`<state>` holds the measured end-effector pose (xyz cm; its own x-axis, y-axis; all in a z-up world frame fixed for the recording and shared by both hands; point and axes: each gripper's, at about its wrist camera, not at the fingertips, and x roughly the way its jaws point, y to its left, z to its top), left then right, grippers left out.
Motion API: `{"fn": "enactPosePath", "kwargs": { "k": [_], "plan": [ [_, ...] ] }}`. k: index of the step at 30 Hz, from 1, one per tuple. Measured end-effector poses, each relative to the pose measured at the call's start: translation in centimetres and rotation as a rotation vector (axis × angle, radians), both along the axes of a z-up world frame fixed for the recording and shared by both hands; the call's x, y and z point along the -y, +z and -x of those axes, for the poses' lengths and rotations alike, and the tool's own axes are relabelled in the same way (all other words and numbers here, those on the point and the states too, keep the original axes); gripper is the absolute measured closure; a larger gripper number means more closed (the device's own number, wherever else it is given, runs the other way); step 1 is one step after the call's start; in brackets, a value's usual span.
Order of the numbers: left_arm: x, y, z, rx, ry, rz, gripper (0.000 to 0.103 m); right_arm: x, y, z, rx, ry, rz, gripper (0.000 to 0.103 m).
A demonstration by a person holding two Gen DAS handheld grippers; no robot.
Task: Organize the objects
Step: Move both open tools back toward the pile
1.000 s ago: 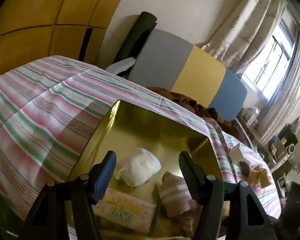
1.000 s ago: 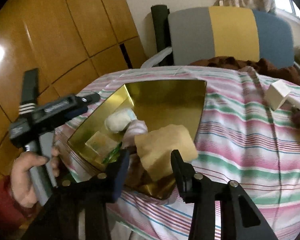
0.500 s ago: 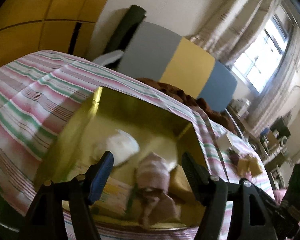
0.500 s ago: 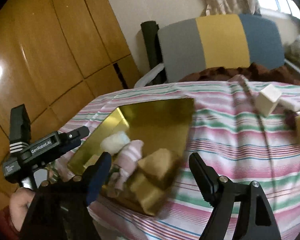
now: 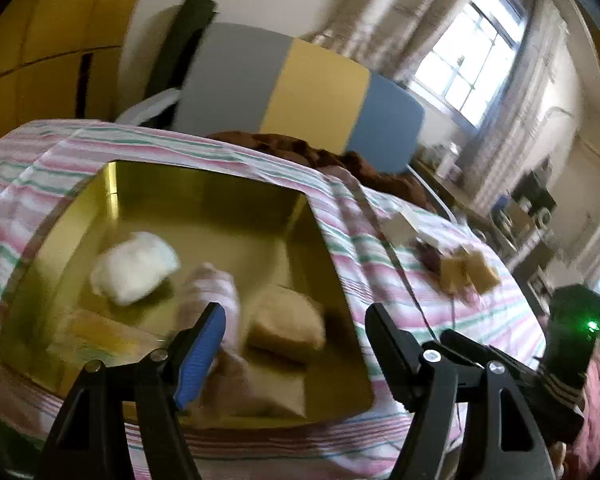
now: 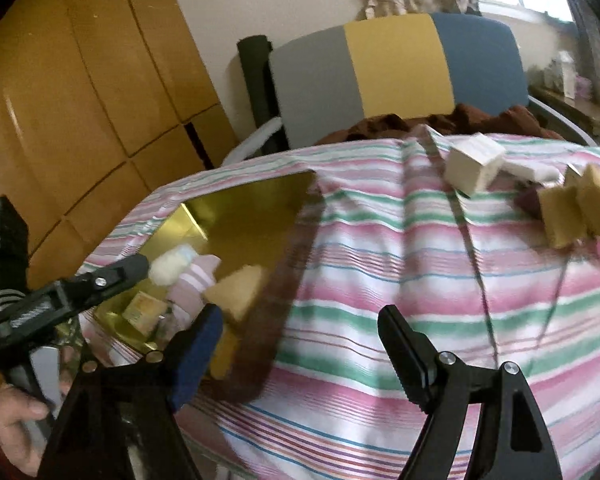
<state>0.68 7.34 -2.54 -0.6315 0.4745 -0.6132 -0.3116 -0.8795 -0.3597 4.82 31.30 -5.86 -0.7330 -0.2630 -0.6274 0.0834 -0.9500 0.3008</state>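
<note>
A table (image 6: 380, 280) is being covered by a striped cloth (image 5: 40, 168), and a gold tray (image 5: 220, 216) is being carried at its left end. Inside the tray, a tan sponge (image 5: 288, 324), a white bundle (image 5: 134, 266), a pink striped roll (image 5: 216, 292) and a flat packet (image 5: 100, 332) are being held close together near the front wall. At the table's far right, a white block (image 6: 474, 164) and two more sponges (image 6: 580, 208) are being left lying well apart from the tray. The left tool (image 5: 296, 340) is being held wide over the tray's near right corner, nothing gripped. The right tool (image 6: 300, 352) is likewise being held wide and empty above the cloth, just right of the tray.
</note>
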Motion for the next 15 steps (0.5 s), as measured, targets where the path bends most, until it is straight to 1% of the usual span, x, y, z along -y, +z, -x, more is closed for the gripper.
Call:
{"fn": "enactPosePath", "kwargs": {
  "k": [4, 7, 11, 13, 15],
  "plan": [
    [-2.7, 0.3, -0.7, -0.007, -0.071, 0.018, 0.03, -2.4, -1.3, -0.3, 0.032, -0.059, 0.002, 0.022],
    [-4.9, 0.5, -1.1, -0.012, -0.127, 0.027, 0.03, -4.4, -2.0, -0.8, 0.036, -0.09, 0.006, 0.022],
    [-8.1, 0.5, -2.0, -0.015, -0.205, 0.05, 0.03, -7.4, -2.8, -1.6, 0.053, -0.159, -0.013, 0.021],
    [-9.9, 0.4, -2.4, -0.01, -0.254, 0.043, 0.029, -8.9, -3.2, -1.9, 0.058, -0.192, -0.01, 0.021],
    [-11.1, 0.0, -2.5, -0.002, -0.275, 0.044, 0.029, -10.7, -3.7, -2.3, 0.064, -0.231, -0.01, 0.021]
  ]
}}
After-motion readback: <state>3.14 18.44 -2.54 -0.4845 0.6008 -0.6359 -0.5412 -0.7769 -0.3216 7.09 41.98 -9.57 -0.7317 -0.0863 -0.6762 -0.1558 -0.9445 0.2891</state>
